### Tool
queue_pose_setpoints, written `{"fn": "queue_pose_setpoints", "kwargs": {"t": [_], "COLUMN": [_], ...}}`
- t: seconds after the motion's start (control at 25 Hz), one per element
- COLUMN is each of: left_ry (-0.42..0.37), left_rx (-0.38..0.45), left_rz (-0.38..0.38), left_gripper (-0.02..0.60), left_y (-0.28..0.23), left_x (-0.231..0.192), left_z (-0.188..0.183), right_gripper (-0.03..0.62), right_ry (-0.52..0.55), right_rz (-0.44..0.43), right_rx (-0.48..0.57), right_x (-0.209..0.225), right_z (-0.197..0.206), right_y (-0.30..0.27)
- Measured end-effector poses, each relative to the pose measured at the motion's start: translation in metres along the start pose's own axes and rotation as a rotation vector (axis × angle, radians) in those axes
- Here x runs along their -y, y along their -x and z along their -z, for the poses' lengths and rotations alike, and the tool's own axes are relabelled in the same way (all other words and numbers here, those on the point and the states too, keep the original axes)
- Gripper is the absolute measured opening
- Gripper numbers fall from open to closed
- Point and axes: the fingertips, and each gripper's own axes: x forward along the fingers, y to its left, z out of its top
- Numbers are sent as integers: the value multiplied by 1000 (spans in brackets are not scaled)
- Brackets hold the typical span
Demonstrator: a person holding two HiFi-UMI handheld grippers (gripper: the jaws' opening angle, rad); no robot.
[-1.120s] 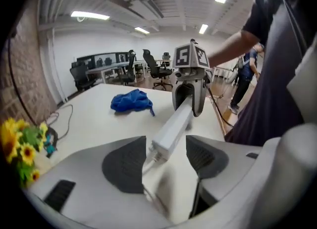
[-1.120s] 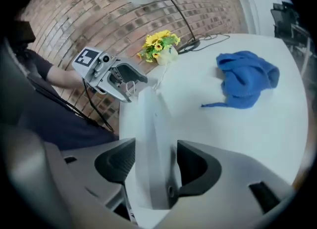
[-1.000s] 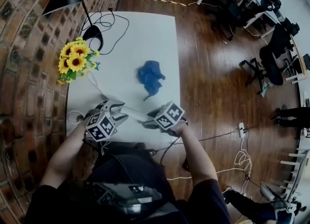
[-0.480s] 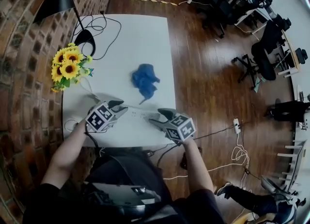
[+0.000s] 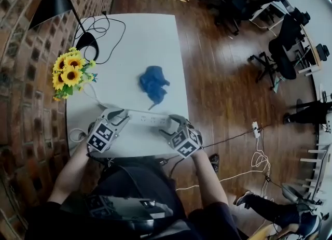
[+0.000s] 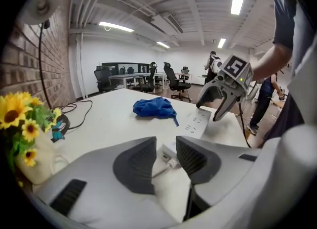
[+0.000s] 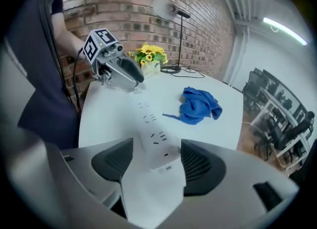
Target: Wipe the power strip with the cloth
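The white power strip (image 5: 148, 118) lies flat near the table's front edge, with the crumpled blue cloth (image 5: 153, 83) just beyond it. My left gripper (image 5: 123, 117) has just been closing and now pinches the strip's cord end (image 6: 168, 150). My right gripper (image 5: 168, 125) sits at the opposite end. Its jaws have just been opening, and the strip (image 7: 151, 134) lies between them with the pads clear of it. The cloth (image 7: 199, 105) lies untouched, as the left gripper view also shows (image 6: 154, 107).
A vase of sunflowers (image 5: 70, 73) stands at the table's left edge. A black lamp base (image 5: 85, 41) with looped cables is at the far left corner. The strip's white cord (image 5: 78, 130) runs off to the left. Office chairs (image 5: 282, 52) stand on the wooden floor to the right.
The two grippers have drawn apart along the strip, left one leftwards and right one rightwards. The strip now lies stretched out between them. The right gripper's jaws have spread.
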Motion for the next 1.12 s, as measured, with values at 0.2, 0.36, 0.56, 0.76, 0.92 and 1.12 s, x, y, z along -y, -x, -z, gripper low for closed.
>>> {"fn": "queue_pose_setpoints", "kwargs": {"t": [0.2,0.36,0.56,0.76,0.92,1.12], "left_ry": [-43,69,240,349,611,790], "left_rx": [-17,68,40,92,199,253], "left_rz": [-70,-87,-80,4,61,267], "left_gripper": [166,133,14,12,14,12], "left_y": [13,14,3,-2,-11,-40], "left_x": [16,34,42,48,47,77], "left_z": [16,-7,-6,-42,-75,-120], "right_gripper": [341,311,275,92,-20,-21], "right_ry": [71,19,-137,-438,-891,-1113], "right_rz": [40,78,95,89,-27,-153], "right_rx": [-6,50,153,349,657,1120], "right_x": [-4,3,16,32,47,64], "right_z": [5,-2,-8,-46,-69,-80], "right_y": [-3,-5,1,53,116,192]}}
